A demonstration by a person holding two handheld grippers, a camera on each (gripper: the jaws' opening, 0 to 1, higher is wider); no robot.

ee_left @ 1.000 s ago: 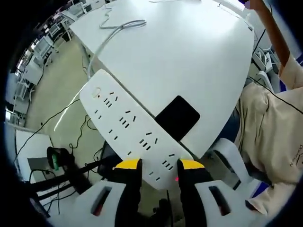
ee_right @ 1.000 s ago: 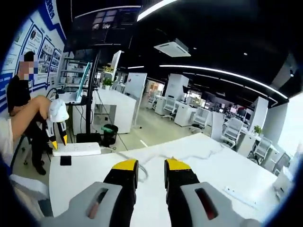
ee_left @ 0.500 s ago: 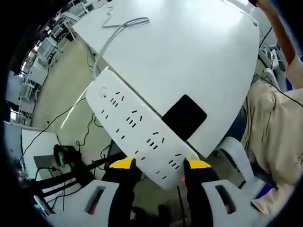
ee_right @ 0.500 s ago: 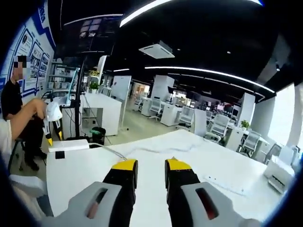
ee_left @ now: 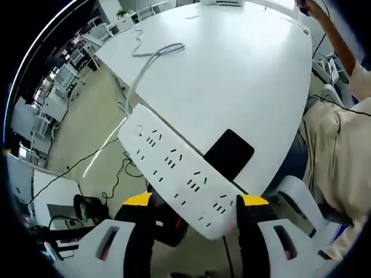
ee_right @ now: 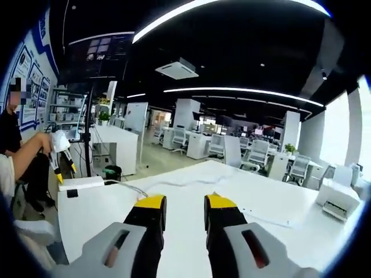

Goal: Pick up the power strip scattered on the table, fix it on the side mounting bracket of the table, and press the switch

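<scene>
**A:** Right, eyes on the strip (ee_left: 184,178): it hangs off the table's (ee_left: 232,69) near edge, sockets facing the camera, long and white, its cable (ee_left: 152,55) trailing back over the tabletop.

**B:** And the left gripper (ee_left: 194,202)?

**A:** Its yellow-tipped jaws stand either side of the strip's near end. They look spread about as wide as the strip, but I can't tell whether they are pinching it or just flanking it.

**B:** What's that black patch beside it?

**A:** A flat black rectangle (ee_left: 229,153) on the table's edge, touching the strip's long side, as far as I can see. Could be the bracket, could be something else; I won't call it.

**B:** So where does the job stand?

**A:** My read: the strip is off the tabletop and at the table's side, so the pickup is done and fixing is in hand. Whether it is seated, I can't say. The switch still needs pressing.

**B:** Right gripper (ee_right: 179,202)?

**A:** Well apart, above the table (ee_right: 191,191), jaws parted a little with nothing between them. From there the strip (ee_right: 81,183) shows small at the far corner, with the left gripper (ee_right: 61,156) at it.
</scene>
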